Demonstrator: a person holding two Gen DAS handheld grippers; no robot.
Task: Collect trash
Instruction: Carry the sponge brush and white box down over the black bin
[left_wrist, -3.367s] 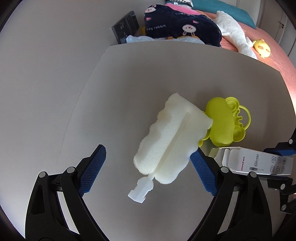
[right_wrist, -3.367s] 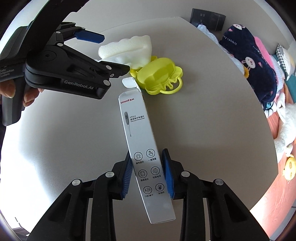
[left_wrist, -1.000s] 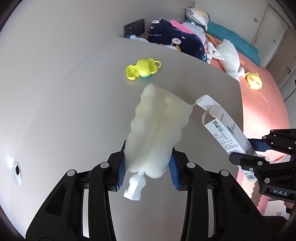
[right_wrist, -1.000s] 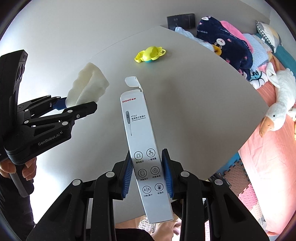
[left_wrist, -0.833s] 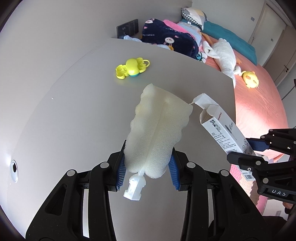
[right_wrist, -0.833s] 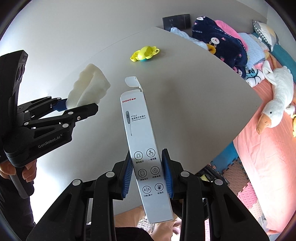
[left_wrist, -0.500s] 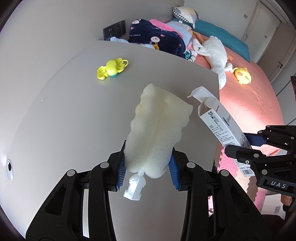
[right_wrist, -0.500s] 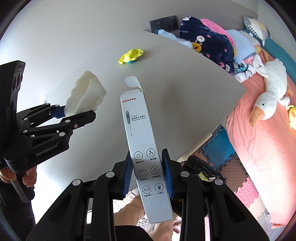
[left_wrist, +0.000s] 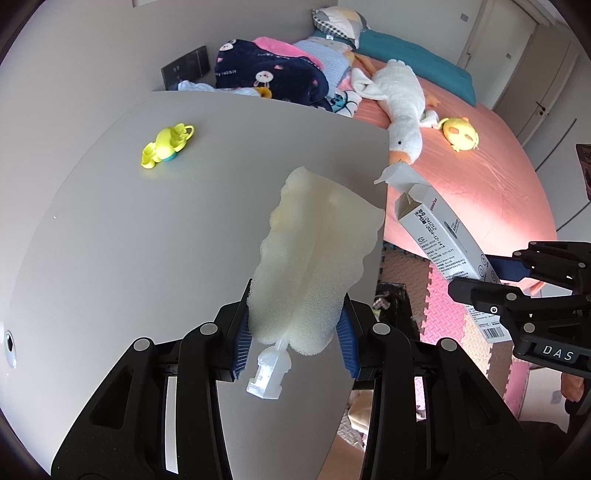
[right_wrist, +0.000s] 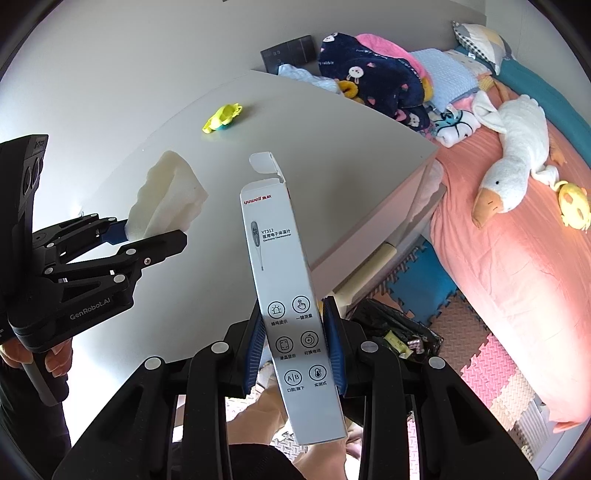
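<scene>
L gripper (left_wrist: 293, 341) clamps the foam sponge (left_wrist: 317, 266); R gripper (right_wrist: 293, 345) clamps the thermometer box (right_wrist: 286, 295), both lifted past the worktop (left_wrist: 147, 240) edge. Black trash bag (right_wrist: 391, 328) sits on floor beside worktop: carry both over its mouth before you let go. Vs 1 s ago: yellow toy (left_wrist: 166, 146) farther off, floor now showing.

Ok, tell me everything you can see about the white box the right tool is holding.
The thermometer box is a long, slim white cardboard carton, printed with a red brand name, a drawing of a digital thermometer and six round icons. Its top flap stands open, and the side panel carries a date stamp and barcode. It tilts slightly from upright, lifted clear of the grey table. The right tool clamps its lower half between blue pads; nothing else touches it.
</scene>
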